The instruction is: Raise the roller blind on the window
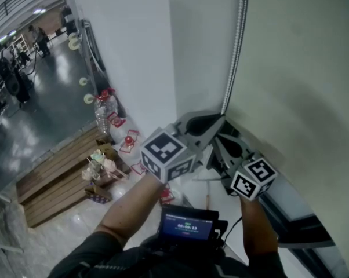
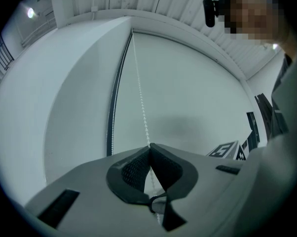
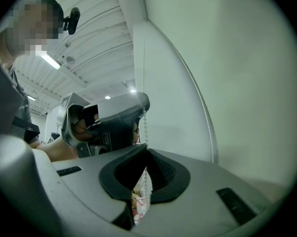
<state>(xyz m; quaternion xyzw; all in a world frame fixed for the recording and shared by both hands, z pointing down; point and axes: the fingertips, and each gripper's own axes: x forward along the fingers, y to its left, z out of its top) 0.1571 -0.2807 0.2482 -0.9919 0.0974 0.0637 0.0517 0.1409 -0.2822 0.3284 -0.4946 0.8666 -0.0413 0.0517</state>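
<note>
1. Close against the window, a person holds both grippers up to the bead chain (image 1: 237, 39) that works the roller blind (image 1: 302, 74).
2. The left gripper (image 1: 220, 119) is clenched on that chain. In the left gripper view its dark ribbed pads (image 2: 133, 169) meet at the tips with the white beads pinched in the seam. From the fingertips the chain runs straight up across the blind's fabric.
3. The right gripper (image 1: 215, 136) grasps the same chain, just below the left fingers. In the right gripper view its pads (image 3: 161, 172) are closed with the beads caught between them. The string climbs from those fingertips into the left gripper just above.
4. A loose strand (image 3: 204, 107) of the chain hangs in a long curve to the right of the right fingers, apart from them, and neither gripper holds it.
5. The blind is down. Its pale fabric lies just beyond the fingertips of both grippers and spreads to their right in the head view. It reaches well above them and carries on below their level towards the dark window frame (image 1: 302, 227).
6. To the left of the fingers in the head view stands a plain white wall (image 1: 128, 51), with the chain hanging near the edge where wall meets blind.
7. Far below and left of the fingers, on the glossy floor (image 1: 47, 114), are some water bottles (image 1: 105, 112) and a stack of wooden planks (image 1: 53, 178).
8. Behind the grippers, at the person's chest, sits a small lit screen (image 1: 186, 225).
</note>
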